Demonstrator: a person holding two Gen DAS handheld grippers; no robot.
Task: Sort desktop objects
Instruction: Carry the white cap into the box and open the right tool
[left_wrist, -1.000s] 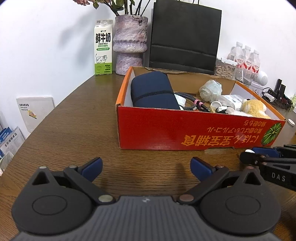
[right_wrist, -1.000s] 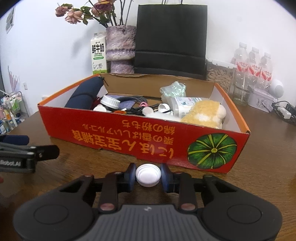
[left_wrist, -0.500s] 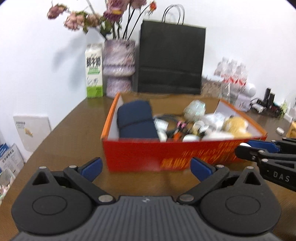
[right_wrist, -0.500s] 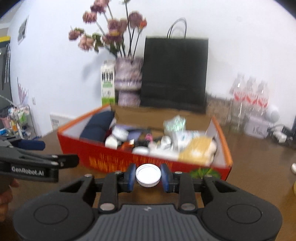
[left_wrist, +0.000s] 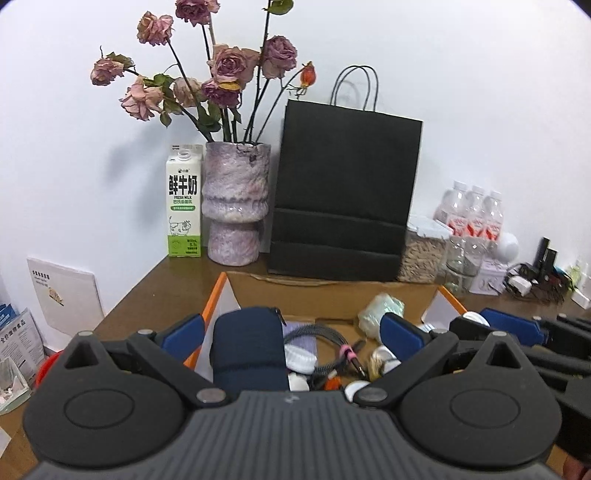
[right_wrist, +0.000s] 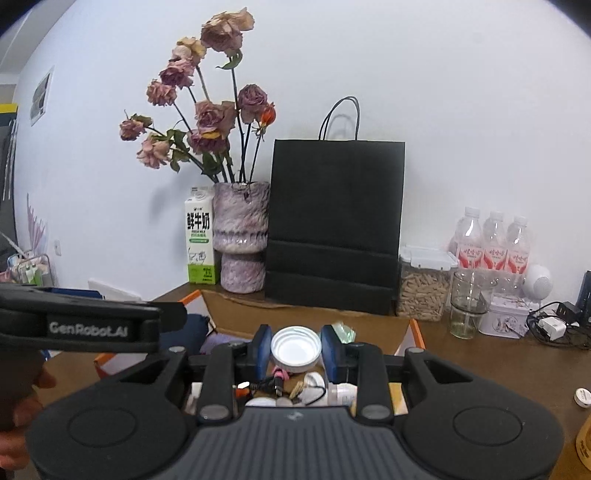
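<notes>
My right gripper (right_wrist: 295, 345) is shut on a white round lid (right_wrist: 295, 349), held above the open orange cardboard box (right_wrist: 236, 315). Below the lid lie cables, white caps and a pink plug. My left gripper (left_wrist: 291, 332) is open and holds nothing; it hovers over the same box (left_wrist: 218, 295), above a navy pouch (left_wrist: 247, 347) and a braided cable (left_wrist: 317, 332). The right gripper's fingers (left_wrist: 509, 325) show at the right edge of the left wrist view with the lid's rim (left_wrist: 471, 316) between them. The left gripper's arm (right_wrist: 88, 325) crosses the left of the right wrist view.
Behind the box stand a milk carton (left_wrist: 184, 206), a purple vase of dried roses (left_wrist: 234, 206), a black paper bag (left_wrist: 343, 206), a jar of pellets (right_wrist: 423, 284), a glass (right_wrist: 467, 306) and water bottles (right_wrist: 493, 240). A small white cap (right_wrist: 583, 397) lies on the brown table at right.
Both grippers have risen from table level in front of the box to above it. The view now looks down into the box. The lid stays gripped in the right one.
</notes>
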